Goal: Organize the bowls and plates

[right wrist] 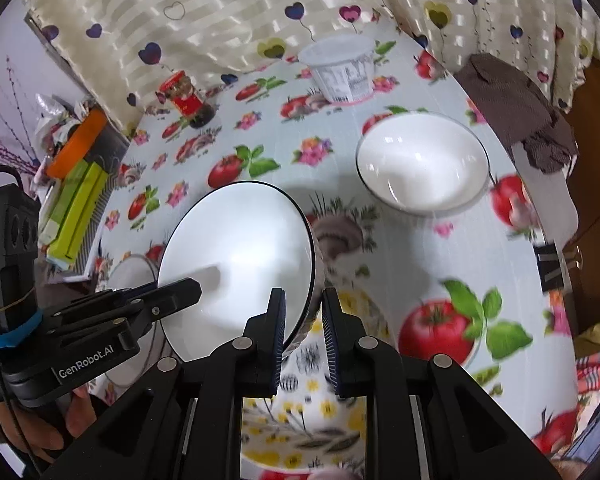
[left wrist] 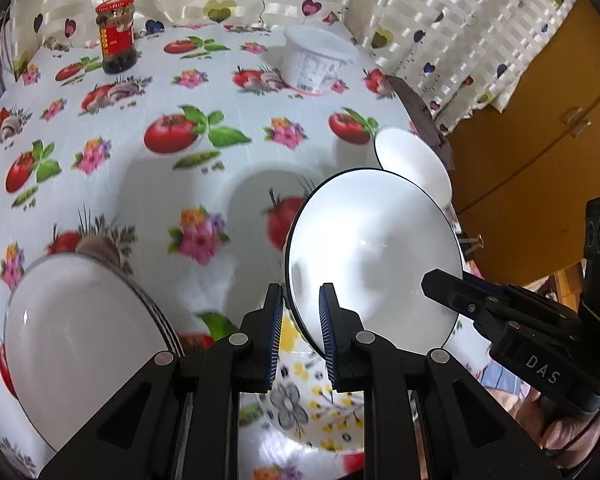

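Note:
A white bowl with a dark rim (left wrist: 372, 248) (right wrist: 236, 256) hangs tilted above the table, held from both sides. My left gripper (left wrist: 300, 332) (right wrist: 192, 288) is shut on its left rim. On the opposite rim my right gripper (right wrist: 303, 328) (left wrist: 430, 282) is shut too. Under the bowl lies a flower-patterned dish (left wrist: 300, 400) (right wrist: 308, 420). A second white bowl (left wrist: 412, 160) (right wrist: 420, 164) stands upright on the tablecloth further back to the right. To the left sits a stack of white plates (left wrist: 80, 328) (right wrist: 132, 276).
At the back stand a red-lidded jar (left wrist: 118, 36) (right wrist: 184, 98) and an upturned white tub (left wrist: 316, 60) (right wrist: 342, 68), with a curtain behind them. A brown cloth (right wrist: 516, 108) drapes the table's right edge near a binder clip (right wrist: 556, 264). Green boxes (right wrist: 76, 208) lie at the left.

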Tool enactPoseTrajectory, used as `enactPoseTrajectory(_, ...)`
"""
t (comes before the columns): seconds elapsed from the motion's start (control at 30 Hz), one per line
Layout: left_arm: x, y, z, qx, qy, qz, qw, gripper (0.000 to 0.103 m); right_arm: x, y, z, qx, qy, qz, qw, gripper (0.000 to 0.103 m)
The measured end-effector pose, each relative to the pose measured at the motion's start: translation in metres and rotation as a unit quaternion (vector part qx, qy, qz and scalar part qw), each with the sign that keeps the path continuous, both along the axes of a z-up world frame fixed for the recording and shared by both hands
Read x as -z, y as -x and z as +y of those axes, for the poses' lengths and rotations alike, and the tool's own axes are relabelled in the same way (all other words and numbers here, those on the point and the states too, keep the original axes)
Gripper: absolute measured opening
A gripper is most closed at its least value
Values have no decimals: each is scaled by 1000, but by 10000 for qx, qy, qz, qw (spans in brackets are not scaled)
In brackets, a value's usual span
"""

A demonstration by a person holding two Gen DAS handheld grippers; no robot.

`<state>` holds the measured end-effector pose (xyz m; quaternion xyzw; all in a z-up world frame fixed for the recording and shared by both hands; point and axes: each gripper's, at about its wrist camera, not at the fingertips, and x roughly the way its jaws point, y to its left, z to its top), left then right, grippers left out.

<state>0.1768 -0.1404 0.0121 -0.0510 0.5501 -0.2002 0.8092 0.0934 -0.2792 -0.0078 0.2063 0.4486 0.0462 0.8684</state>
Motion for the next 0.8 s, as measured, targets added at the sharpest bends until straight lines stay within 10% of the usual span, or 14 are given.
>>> enactPoseTrajectory(0.8, 40, 37, -9, 141, -53, 381, 9992, 19, 46, 36, 5, -61, -37, 506, 9987, 18)
